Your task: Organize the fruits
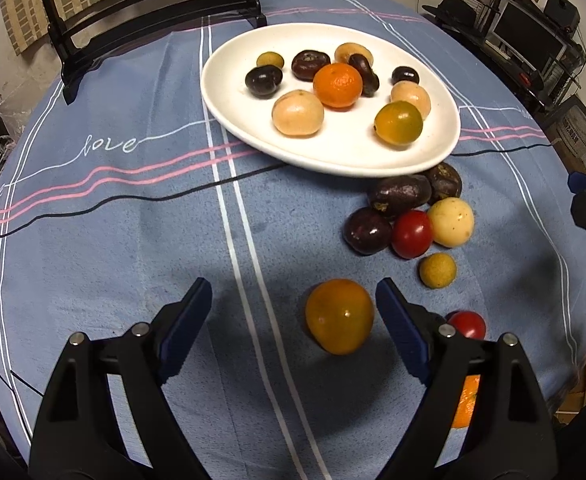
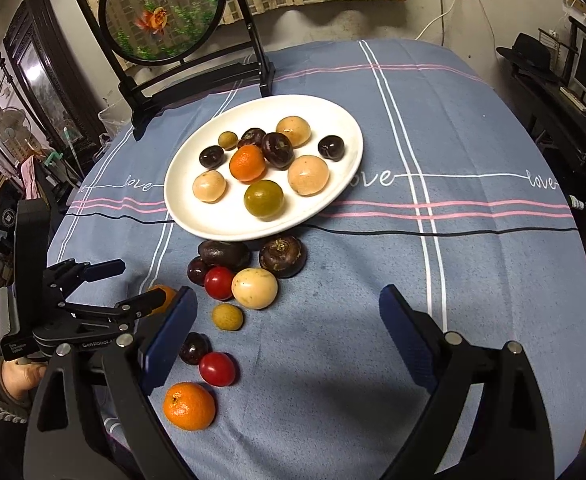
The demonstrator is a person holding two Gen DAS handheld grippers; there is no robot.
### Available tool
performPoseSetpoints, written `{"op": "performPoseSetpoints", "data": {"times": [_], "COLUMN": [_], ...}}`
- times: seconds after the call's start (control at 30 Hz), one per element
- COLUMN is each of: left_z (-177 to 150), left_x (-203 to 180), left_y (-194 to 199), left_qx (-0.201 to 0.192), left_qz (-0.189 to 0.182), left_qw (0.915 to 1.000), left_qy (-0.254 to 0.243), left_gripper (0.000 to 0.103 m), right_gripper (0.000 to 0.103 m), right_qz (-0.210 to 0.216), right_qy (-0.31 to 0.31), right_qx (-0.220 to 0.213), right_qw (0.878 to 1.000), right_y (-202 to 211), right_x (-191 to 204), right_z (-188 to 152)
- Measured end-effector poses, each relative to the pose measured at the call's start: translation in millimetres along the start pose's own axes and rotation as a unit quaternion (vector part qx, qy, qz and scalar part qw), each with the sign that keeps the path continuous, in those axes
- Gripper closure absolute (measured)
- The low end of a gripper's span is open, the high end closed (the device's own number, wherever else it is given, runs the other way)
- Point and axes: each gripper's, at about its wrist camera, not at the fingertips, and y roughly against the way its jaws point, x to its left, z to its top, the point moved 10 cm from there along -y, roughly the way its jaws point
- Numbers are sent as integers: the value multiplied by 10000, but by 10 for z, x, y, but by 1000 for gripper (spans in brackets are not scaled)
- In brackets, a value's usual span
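- Step in hand: judged from the layout, loose fruits are being moved one at a time onto the white plate (image 1: 253, 128). The left tool (image 1: 293, 308) is lined up on the yellow-orange fruit (image 1: 339, 316) for a pick.
- Left tool: the jaws stand wide open and hold nothing. The yellow-orange fruit lies on the worktop (image 1: 133, 248) between the two blue pads, much nearer the right pad and apparently not yet touched by either.
- Right tool (image 2: 289, 336): wide open and empty, it hovers over bare cloth to the right of the loose fruits. None of them lies between its fingers.
- Plate contents: ten fruits, among them a mandarin (image 1: 337, 85), pale round fruits, dark ones and a greenish-yellow fruit (image 1: 399, 123).
- Fruits off the plate: a cluster lies just below the plate rim, holding dark fruits, a red tomato (image 1: 412, 234) and a pale yellow fruit (image 1: 451, 222). A small tan fruit (image 1: 437, 270) sits nearer the tools. A second tomato (image 2: 217, 368), a small dark fruit (image 2: 193, 349) and a second mandarin (image 2: 189, 406) lie closest to the near edge.
- Next move, as judged: shift the left tool slightly toward its right so that the fruit is centred, lower it, then close gently. The fruit is round and smooth and may roll or squirt out under an off-centre squeeze.
- Pose: the left tool is held low, pointing forward and down toward the plate. In the right wrist view it appears at the left edge, with the person's hand (image 2: 17, 376) on its grip. The right tool is held higher and well apart from it.
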Motion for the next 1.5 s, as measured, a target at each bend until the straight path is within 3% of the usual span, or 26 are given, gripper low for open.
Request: {"op": "performPoseSetpoints", "data": {"times": [0.37,0.67,1.03,1.23,1.3,1.37,1.5], "left_z": [-31,-131,-190,-210,-216,-233,-350], "left_x": [35,26,-133,-126,-52,13,93], "left_y": [-46,-51,-75,-57,-15,26,56], "left_qx": [-7,52,174,127,67,21,52], "left_qz": [69,-413,-1006,-988,-920,-841,-796], "left_qw": [10000,9991,9946,9948,9952,9956,9952], "left_qy": [-44,125,203,230,339,404,562], "left_gripper": [17,19,63,64,64,64,64], "right_gripper": [10,10,10,10,10,10,16], "right_qz": [-43,-49,-12,254,538,828,1105], "right_qy": [-66,-93,-102,-43,162,743,2009], "right_qx": [112,176,196,261,367,633,915], "right_qw": [9999,9998,9998,9993,9977,9918,9691], "right_y": [-31,-64,-74,-103,-123,-152,-116], "right_x": [-32,-49,-48,48,184,418,793], "right_z": [-27,-37,-48,-65,-99,-215,-587]}}
